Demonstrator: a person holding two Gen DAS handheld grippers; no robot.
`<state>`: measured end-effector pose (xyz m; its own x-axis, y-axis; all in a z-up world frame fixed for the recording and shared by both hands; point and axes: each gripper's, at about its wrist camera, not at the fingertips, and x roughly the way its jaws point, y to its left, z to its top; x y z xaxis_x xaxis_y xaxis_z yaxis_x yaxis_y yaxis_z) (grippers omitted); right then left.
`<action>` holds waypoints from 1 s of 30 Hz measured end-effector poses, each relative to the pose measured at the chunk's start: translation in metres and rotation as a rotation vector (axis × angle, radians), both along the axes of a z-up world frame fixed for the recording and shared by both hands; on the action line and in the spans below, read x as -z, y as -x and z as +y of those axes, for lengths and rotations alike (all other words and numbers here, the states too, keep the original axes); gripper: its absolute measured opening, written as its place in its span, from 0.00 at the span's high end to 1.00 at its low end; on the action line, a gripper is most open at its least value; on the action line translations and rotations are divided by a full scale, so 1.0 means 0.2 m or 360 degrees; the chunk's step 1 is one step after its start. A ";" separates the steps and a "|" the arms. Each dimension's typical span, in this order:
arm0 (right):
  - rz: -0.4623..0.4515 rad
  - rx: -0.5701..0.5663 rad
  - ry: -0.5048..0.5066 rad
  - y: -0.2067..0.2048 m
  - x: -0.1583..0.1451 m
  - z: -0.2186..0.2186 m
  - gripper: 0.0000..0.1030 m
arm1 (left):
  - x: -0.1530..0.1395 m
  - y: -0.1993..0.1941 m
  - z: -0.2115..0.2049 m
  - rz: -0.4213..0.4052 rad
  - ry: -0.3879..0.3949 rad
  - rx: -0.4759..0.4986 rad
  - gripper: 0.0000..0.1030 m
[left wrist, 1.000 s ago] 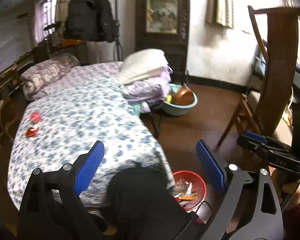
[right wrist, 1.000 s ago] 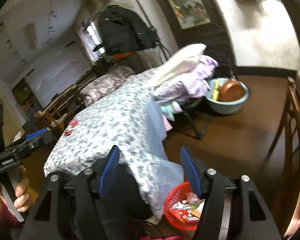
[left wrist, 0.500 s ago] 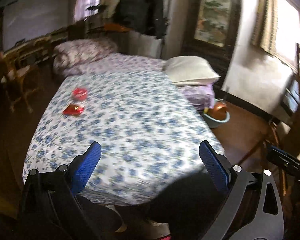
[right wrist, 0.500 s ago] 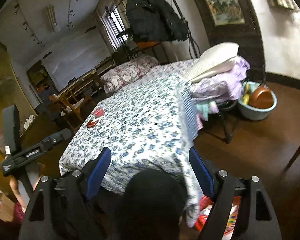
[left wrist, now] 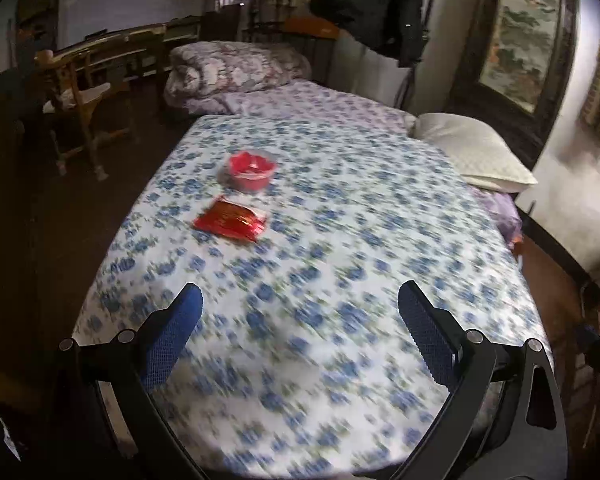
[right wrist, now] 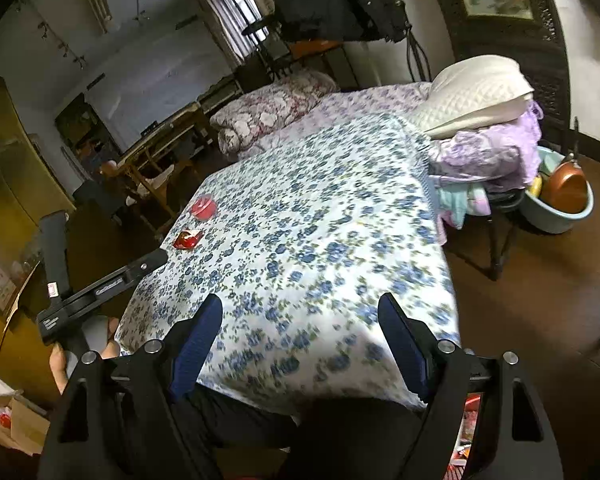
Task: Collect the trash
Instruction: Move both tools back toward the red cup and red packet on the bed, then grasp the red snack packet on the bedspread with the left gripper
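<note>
No legible writing; red wrapper [left wrist: 231, 219].

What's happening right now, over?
Left gripper and right gripper open, empty. Red wrapper and red cup lie on flowered tablecloth, untouched. Path clear.

On the table [left wrist: 340, 280], the cup [left wrist: 251, 170] sits just behind the wrapper [left wrist: 231, 219], pillow [left wrist: 472, 156] beyond.

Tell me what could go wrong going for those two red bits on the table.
The red cup stands upright and looks light; a nudge could tip it. The flat red wrapper lies flush on the loose tablecloth, so the fingers may pinch cloth with it. Both views are blurred, which makes aiming harder.
</note>
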<state>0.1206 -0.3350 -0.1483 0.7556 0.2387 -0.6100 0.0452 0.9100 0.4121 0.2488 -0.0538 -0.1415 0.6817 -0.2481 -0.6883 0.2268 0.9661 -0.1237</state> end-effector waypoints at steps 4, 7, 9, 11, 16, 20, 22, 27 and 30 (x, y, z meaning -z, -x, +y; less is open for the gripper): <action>0.0031 -0.0030 0.0002 -0.13 0.03 0.07 0.24 | 0.04 -0.16 0.05 0.0036 0.0013 -0.0067 0.08; 0.0043 -0.0057 0.0020 -0.21 0.04 0.11 0.24 | 0.08 -0.28 0.10 0.0076 0.0035 -0.0121 0.08; 0.0040 -0.0068 0.0051 -0.26 0.04 0.13 0.24 | 0.11 -0.36 0.16 0.0101 0.0066 -0.0167 0.08; 0.0037 -0.0079 0.0055 -0.31 0.05 0.15 0.24 | 0.14 -0.41 0.21 0.0130 0.0111 -0.0203 0.08; 0.0041 -0.0137 0.0049 -0.45 0.07 0.20 0.24 | 0.19 -0.47 0.32 0.0196 0.0289 -0.0215 0.08; 0.0040 -0.0171 0.0040 -0.54 0.08 0.24 0.24 | 0.18 -0.51 0.29 0.0182 0.0243 -0.0211 0.08; 0.0029 -0.0173 0.0027 -0.58 0.08 0.25 0.24 | 0.19 -0.53 0.26 0.0191 0.0209 -0.0202 0.08; 0.0020 -0.0164 0.0013 -0.63 0.09 0.27 0.24 | 0.22 -0.57 0.22 0.0231 0.0114 -0.0180 0.43; 0.0026 -0.0172 0.0037 -0.66 0.09 0.29 0.24 | 0.19 -0.52 0.23 0.0179 0.0122 -0.0164 0.46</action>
<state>0.2534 -0.2766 -0.1654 0.7159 0.3040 -0.6286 -0.0474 0.9194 0.3905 0.3523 -0.0075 -0.1805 0.6261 -0.2357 -0.7432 0.1076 0.9702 -0.2171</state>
